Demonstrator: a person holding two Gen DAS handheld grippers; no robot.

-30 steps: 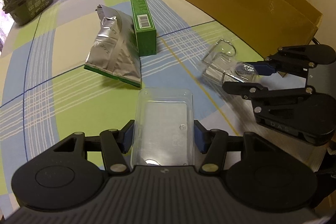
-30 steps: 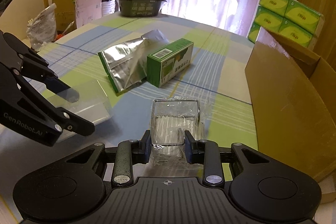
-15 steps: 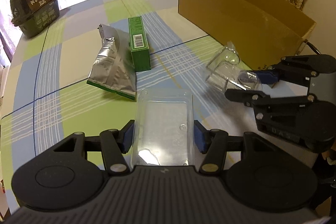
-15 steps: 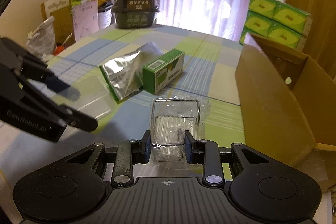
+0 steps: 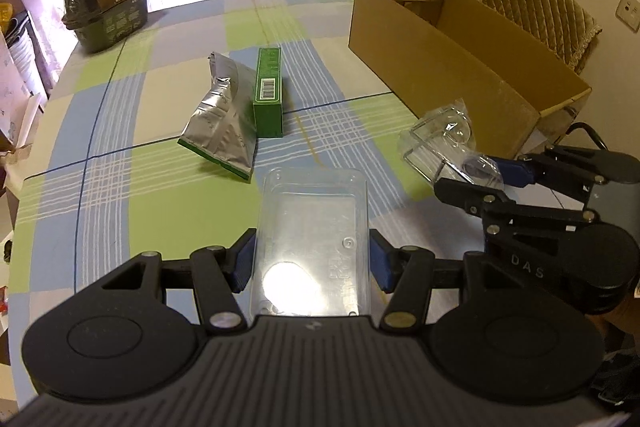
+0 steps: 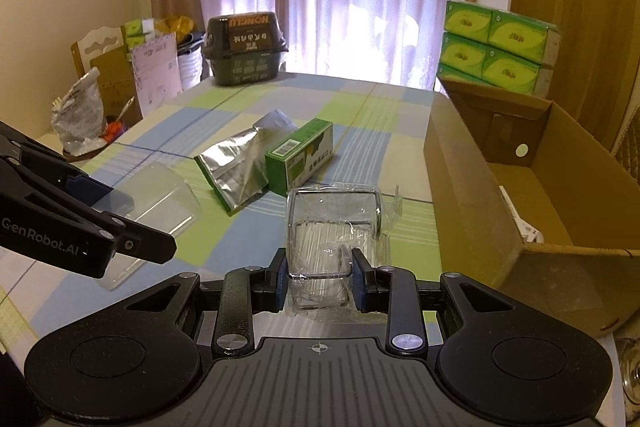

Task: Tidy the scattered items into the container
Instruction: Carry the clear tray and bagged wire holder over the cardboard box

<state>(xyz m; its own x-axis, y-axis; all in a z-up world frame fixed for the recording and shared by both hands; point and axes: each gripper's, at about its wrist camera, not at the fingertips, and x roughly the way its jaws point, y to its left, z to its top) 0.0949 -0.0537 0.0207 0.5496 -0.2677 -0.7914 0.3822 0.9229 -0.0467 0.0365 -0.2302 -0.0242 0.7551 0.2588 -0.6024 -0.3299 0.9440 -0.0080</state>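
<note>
Jaws of left gripper (image 5: 312, 261) clamped on clear tray (image 5: 314, 227), right gripper (image 6: 319, 277) pinching clear packet (image 6: 334, 227); both lifted for carrying toward cardboard box (image 6: 516, 187) at two o'clock. Foil pouch (image 6: 234, 165), green carton (image 6: 302, 155) left on tabletop (image 6: 384, 111).

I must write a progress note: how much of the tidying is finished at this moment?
Done: little shows; the cardboard box looks mostly empty. In hand: left gripper holds a clear plastic tray, right gripper a clear wrapped packet. Left on the table: foil pouch and green carton.
</note>
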